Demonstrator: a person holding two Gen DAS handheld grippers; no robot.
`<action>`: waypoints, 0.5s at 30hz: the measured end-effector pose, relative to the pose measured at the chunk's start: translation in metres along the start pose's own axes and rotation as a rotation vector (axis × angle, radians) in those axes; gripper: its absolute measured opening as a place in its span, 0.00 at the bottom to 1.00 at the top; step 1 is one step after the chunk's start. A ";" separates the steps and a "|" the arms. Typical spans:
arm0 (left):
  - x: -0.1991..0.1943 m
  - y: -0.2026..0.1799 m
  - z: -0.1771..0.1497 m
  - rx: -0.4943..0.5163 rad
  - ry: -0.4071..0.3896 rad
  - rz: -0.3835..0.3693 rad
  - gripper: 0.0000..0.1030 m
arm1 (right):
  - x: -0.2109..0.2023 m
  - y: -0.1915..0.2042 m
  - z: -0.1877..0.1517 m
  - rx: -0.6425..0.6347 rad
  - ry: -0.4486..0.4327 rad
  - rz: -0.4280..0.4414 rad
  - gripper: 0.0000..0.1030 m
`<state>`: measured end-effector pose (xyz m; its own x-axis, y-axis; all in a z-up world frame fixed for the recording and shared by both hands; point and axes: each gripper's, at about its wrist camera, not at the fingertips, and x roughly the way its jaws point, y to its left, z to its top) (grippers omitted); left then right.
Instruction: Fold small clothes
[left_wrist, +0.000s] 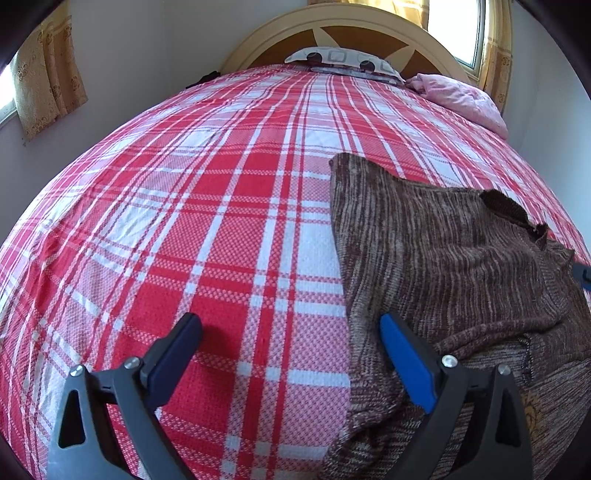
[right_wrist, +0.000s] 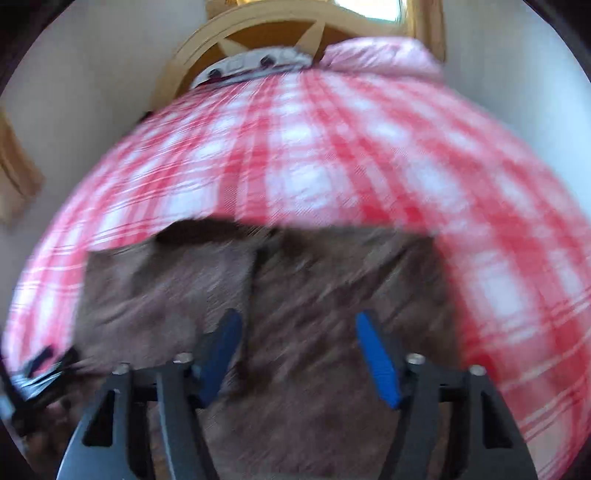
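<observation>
Brown striped knit garment (left_wrist: 443, 258) spread on the red-and-white plaid bedspread (left_wrist: 207, 229), toward its right side. Left gripper (left_wrist: 290, 332) spread wide, empty, straddling the garment's left edge. Right gripper (right_wrist: 297, 332) likewise apart above the cloth, blurred.

A home bedroom. A bed (left_wrist: 221, 206) with a red-and-white checked cover fills the frame, with a curved headboard (left_wrist: 343, 26) and pillow (left_wrist: 343, 61) at top centre. Patterned curtains (left_wrist: 48, 77) hang at upper left.
</observation>
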<state>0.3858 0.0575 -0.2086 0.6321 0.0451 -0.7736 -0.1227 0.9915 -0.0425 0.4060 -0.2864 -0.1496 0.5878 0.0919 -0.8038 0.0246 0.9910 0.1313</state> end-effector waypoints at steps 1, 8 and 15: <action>0.000 0.000 0.000 0.000 0.000 0.000 0.97 | 0.000 0.002 -0.006 0.008 0.023 0.038 0.47; 0.000 0.001 0.000 -0.003 0.000 -0.003 0.97 | 0.022 0.037 -0.028 -0.045 0.087 0.055 0.03; -0.002 0.006 0.000 -0.029 -0.002 -0.034 0.97 | -0.024 0.055 -0.023 -0.125 0.009 0.100 0.01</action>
<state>0.3838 0.0630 -0.2079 0.6381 0.0121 -0.7698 -0.1235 0.9886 -0.0867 0.3742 -0.2313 -0.1364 0.5752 0.1913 -0.7953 -0.1351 0.9811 0.1382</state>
